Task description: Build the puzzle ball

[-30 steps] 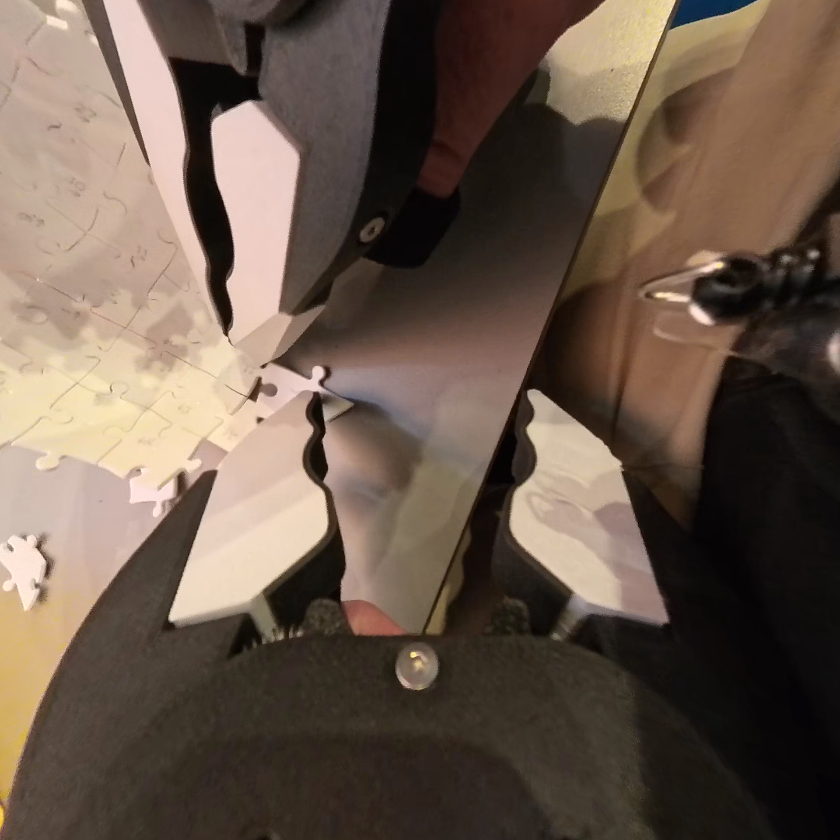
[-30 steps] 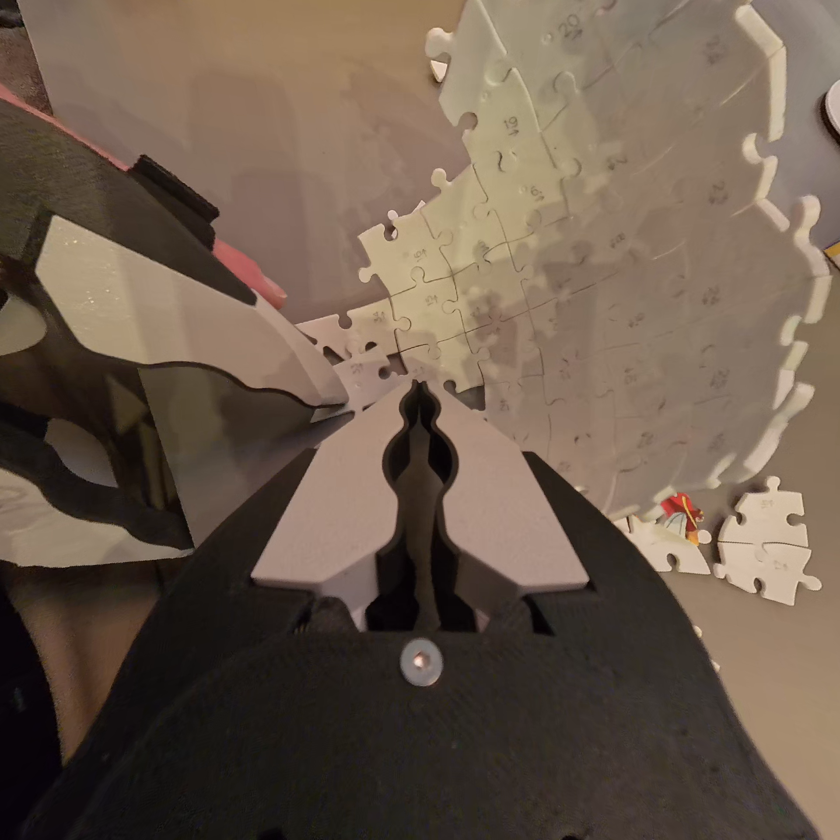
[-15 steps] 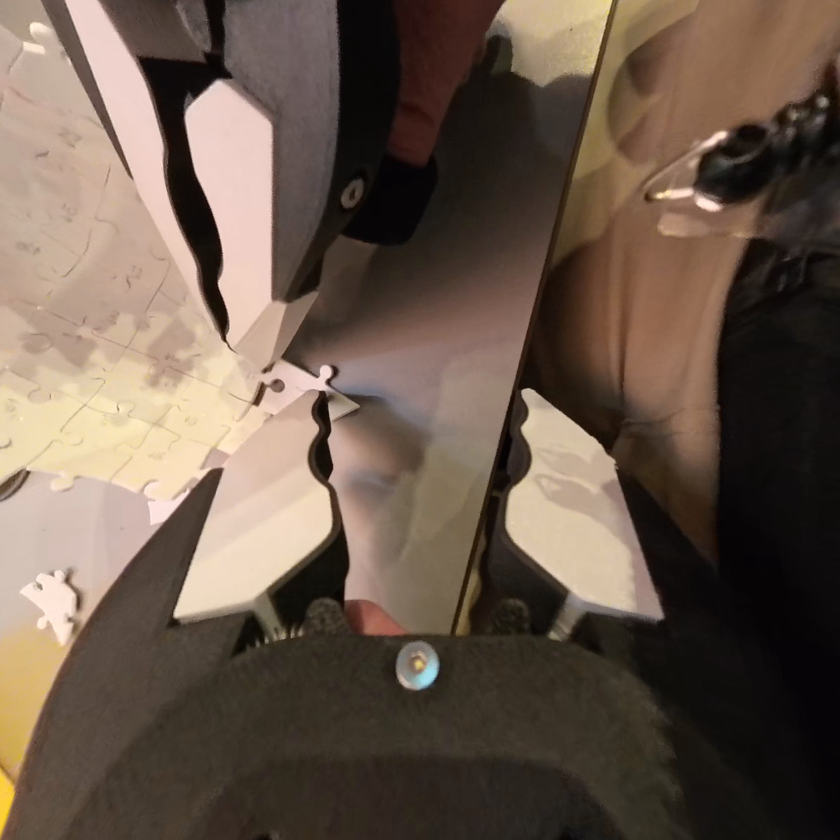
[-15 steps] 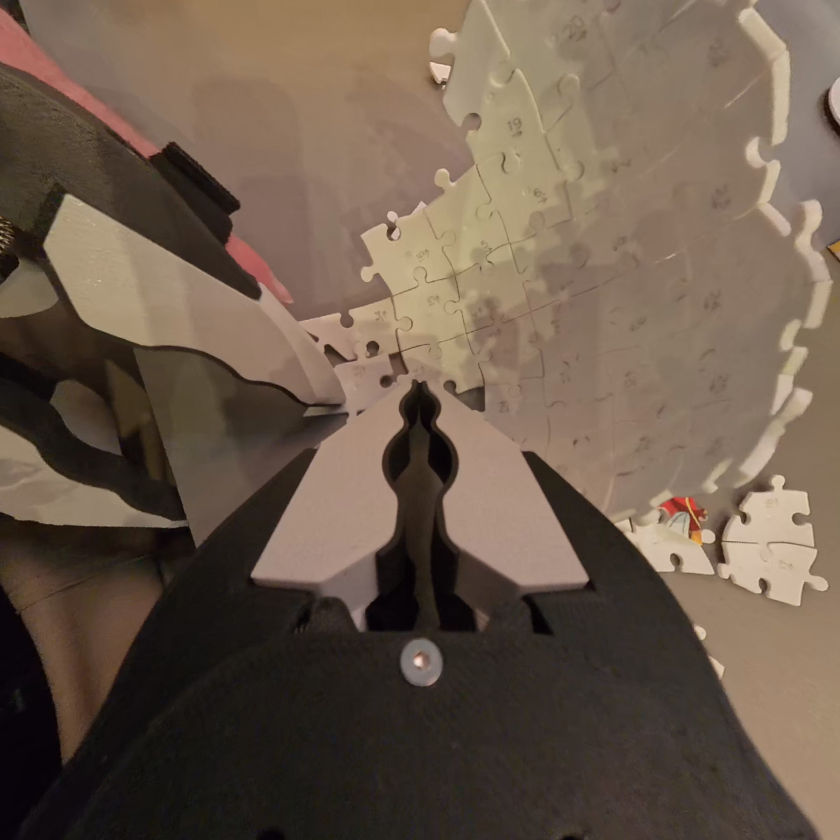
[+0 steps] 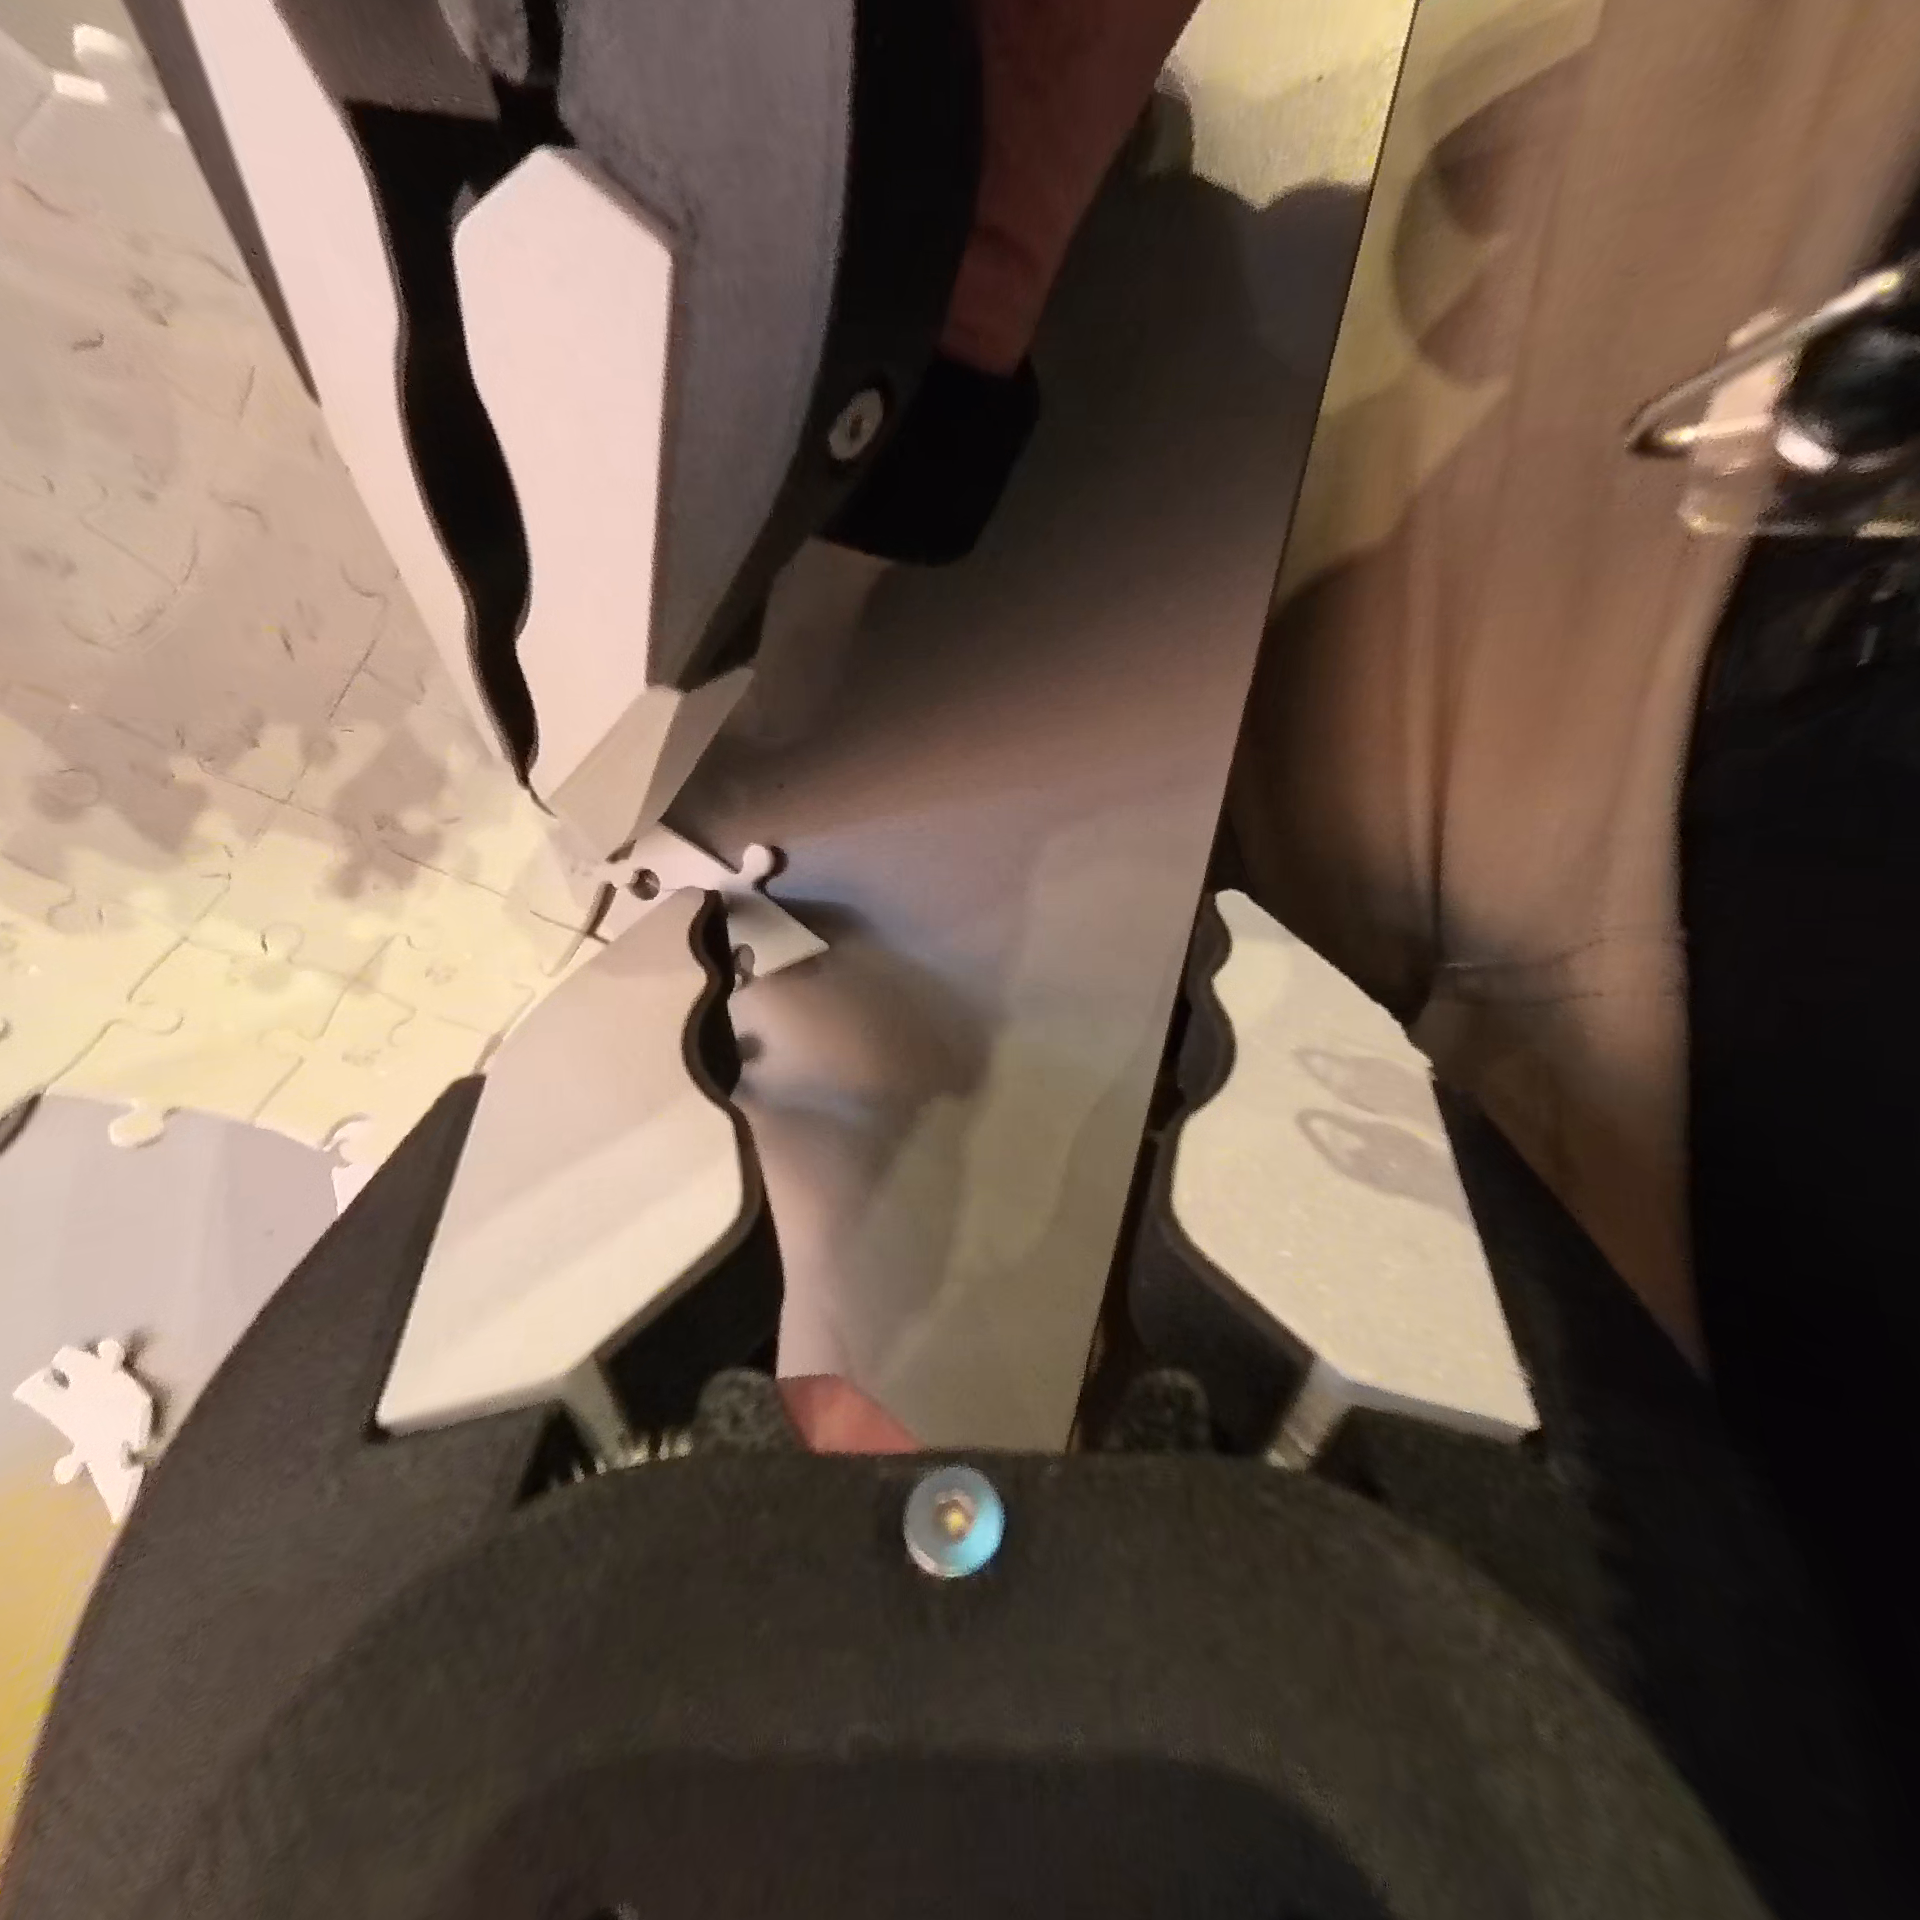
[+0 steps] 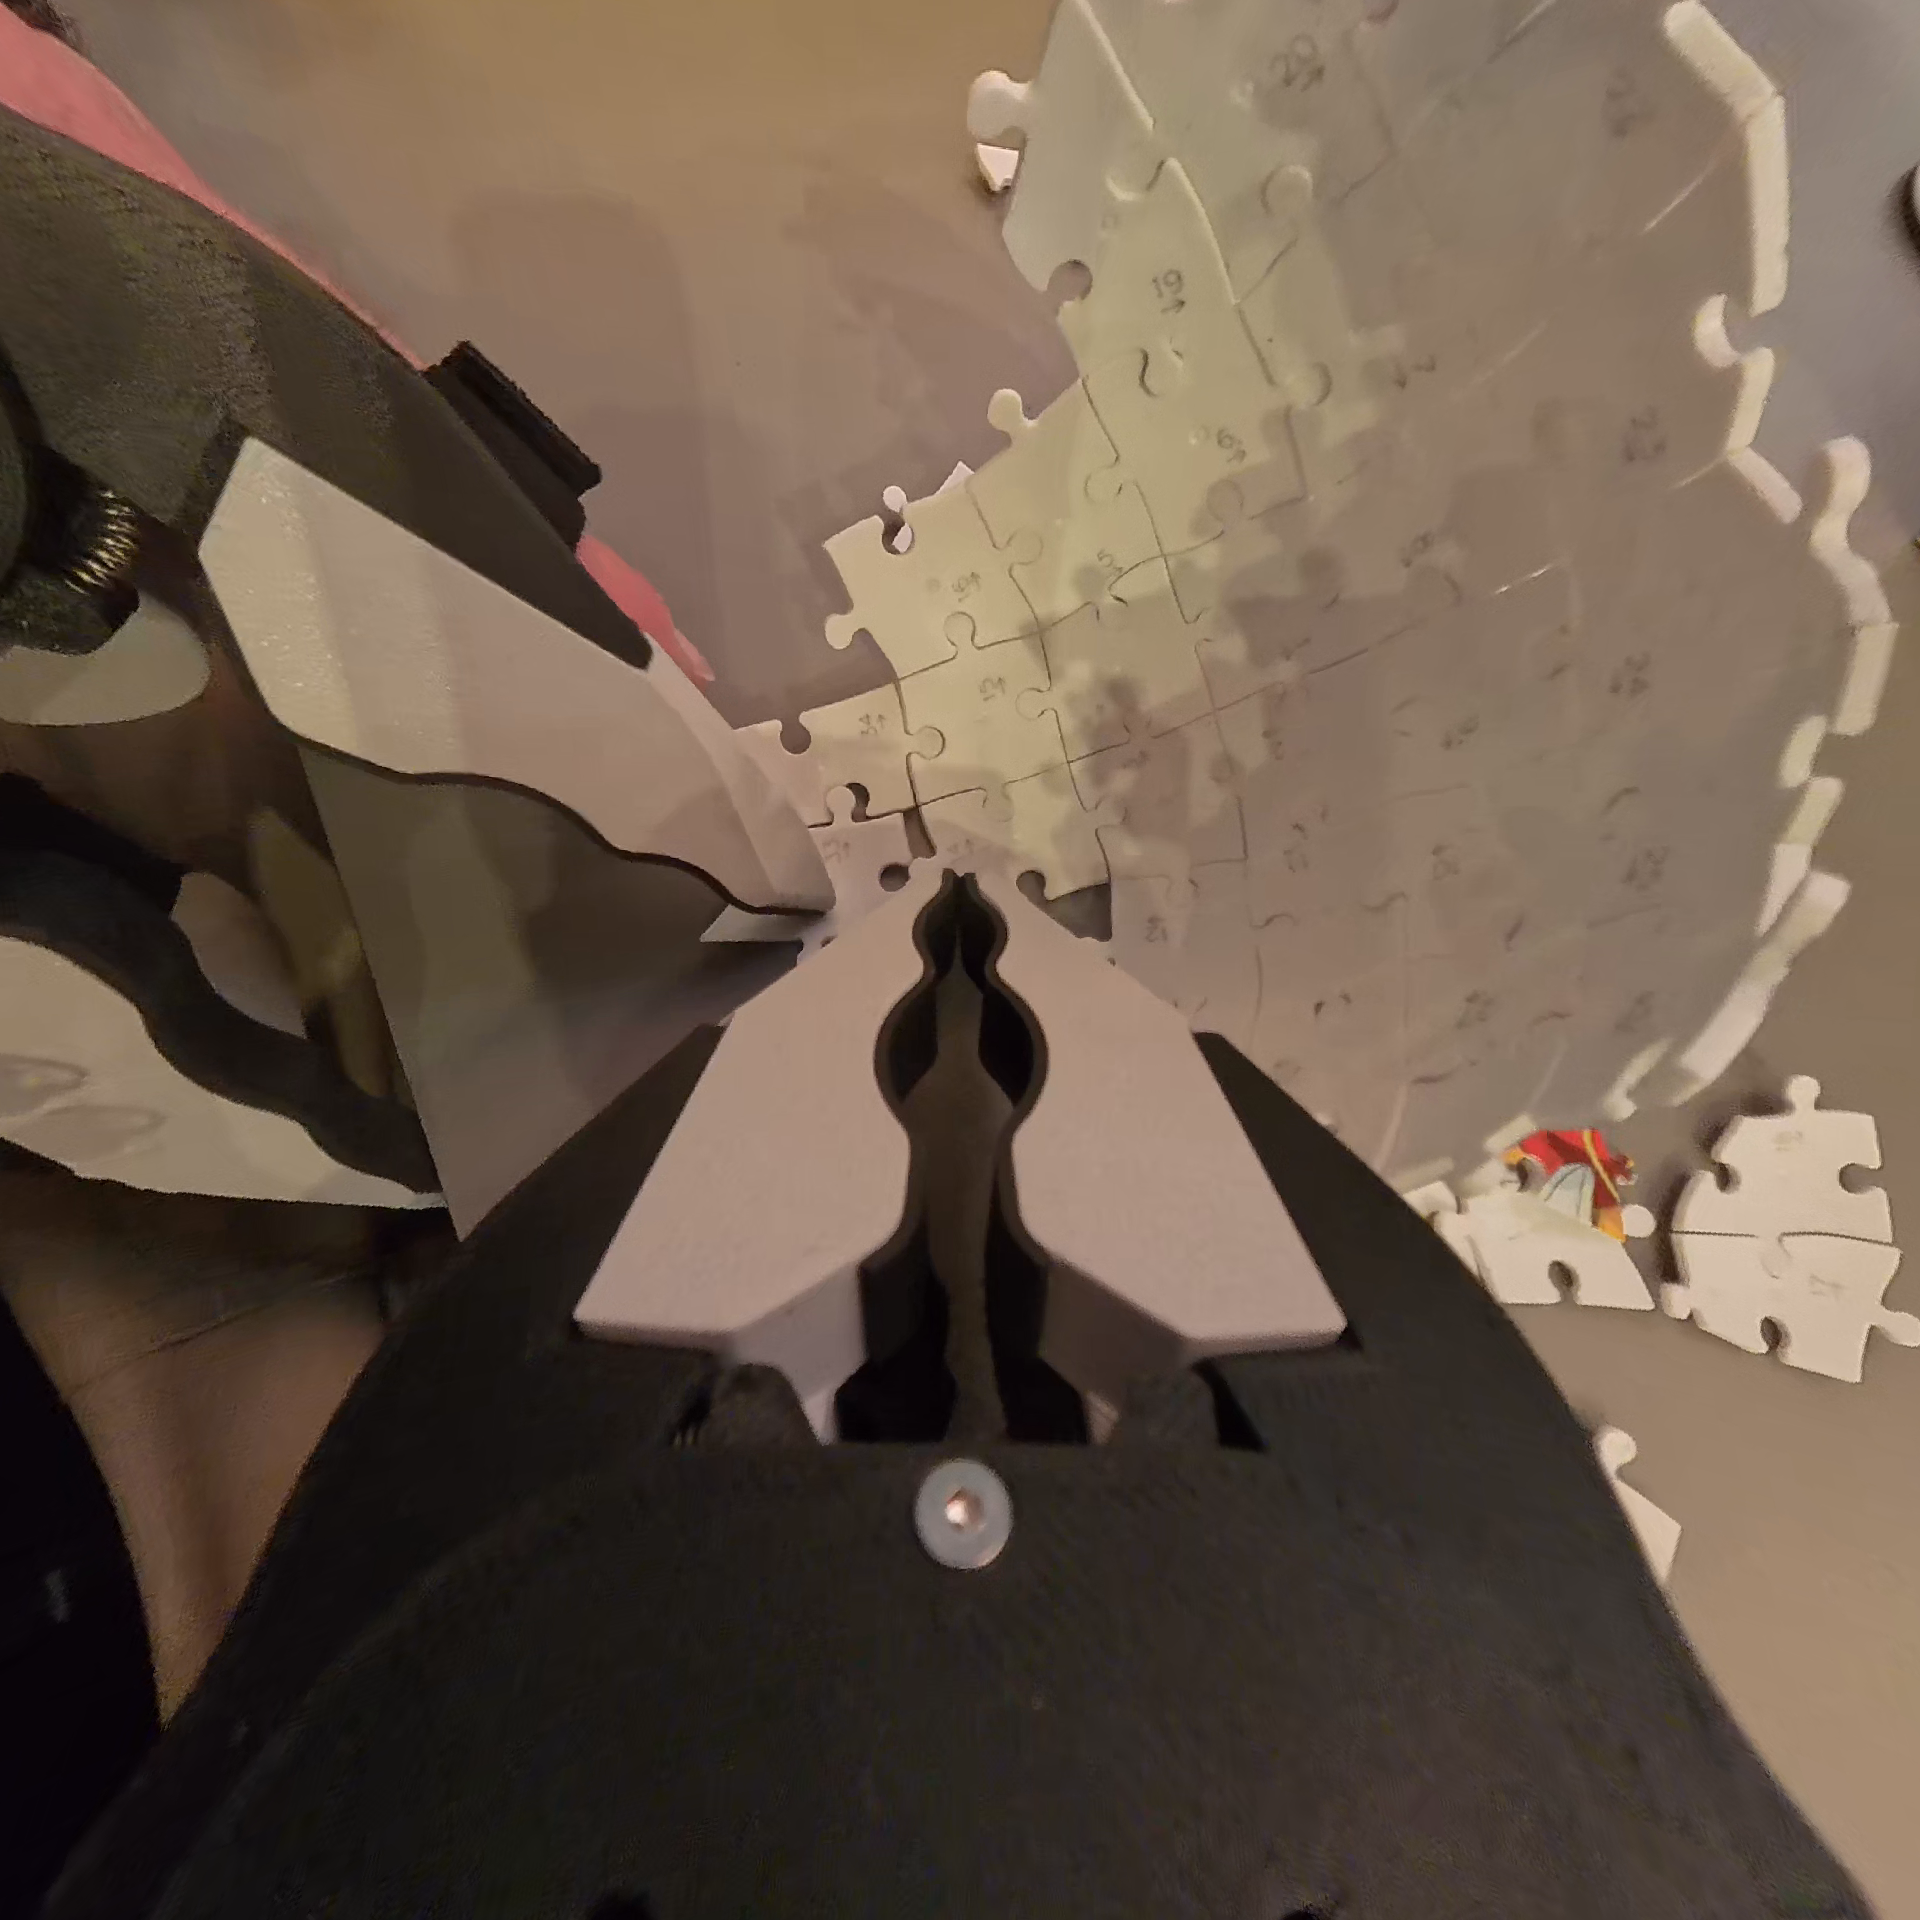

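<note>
The partly built puzzle ball (image 6: 1403, 675) is a curved white shell of joined pieces standing on the table, its inner side facing me; it also shows in the left wrist view (image 5: 208, 883). A small white loose piece (image 5: 686, 873) sits at the shell's lower edge; it also shows in the right wrist view (image 6: 862, 852). My right gripper (image 6: 961, 883) is shut, tips against that edge; whether it pinches anything I cannot tell. It enters the left wrist view from above (image 5: 561, 810). My left gripper (image 5: 961, 904) is open, one fingertip (image 5: 665, 956) touching the loose piece.
Loose pieces (image 6: 1787, 1164) lie right of the shell, one with a red print (image 6: 1558, 1236), and another lies at lower left (image 5: 94, 1403). The grey table's edge (image 5: 1247, 727) runs between my left fingers. A person's beige clothing (image 5: 1507, 623) is just beyond it.
The left wrist view has swung slightly. Both gripper tips stay at the loose piece by the shell's edge, and neither jaw has opened or shut.
</note>
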`<state>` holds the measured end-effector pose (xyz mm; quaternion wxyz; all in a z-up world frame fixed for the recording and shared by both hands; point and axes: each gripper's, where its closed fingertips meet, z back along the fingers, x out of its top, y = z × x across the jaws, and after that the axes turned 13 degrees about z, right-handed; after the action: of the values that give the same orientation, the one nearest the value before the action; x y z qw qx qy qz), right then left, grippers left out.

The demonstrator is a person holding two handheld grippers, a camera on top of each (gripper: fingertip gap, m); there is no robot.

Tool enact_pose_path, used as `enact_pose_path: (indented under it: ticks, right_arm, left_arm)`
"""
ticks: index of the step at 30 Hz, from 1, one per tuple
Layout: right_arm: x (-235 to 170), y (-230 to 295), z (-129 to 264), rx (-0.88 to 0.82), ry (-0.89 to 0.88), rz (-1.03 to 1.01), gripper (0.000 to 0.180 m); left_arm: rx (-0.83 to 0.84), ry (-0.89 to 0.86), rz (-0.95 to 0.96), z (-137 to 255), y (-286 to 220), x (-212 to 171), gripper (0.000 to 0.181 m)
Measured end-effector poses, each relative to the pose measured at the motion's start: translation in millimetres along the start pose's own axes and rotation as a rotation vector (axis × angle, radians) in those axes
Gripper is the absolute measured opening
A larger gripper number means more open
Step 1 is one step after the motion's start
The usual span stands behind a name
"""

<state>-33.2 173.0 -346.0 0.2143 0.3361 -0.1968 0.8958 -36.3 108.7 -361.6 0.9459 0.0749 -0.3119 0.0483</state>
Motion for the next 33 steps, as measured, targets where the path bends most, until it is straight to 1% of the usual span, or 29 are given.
enact_pose_path:
  ticks: [10,17,33]
  right_arm:
    - [1.4,0.8,2.1,0.010,-0.007,-0.024,0.000]
    - [1.0,-0.1,1.3,0.021,-0.009,-0.038,0.000]
    - [1.2,2.1,-0.8,0.000,0.047,0.054,0.000]
  left_arm:
    - [-0.002,-0.006,-0.009,0.0,0.4,0.1,0.085]
    - [-0.014,0.004,0.002,-1.4,2.3,0.4,0.089]
    - [-0.009,0.012,0.002,-2.8,4.1,1.6,0.093]
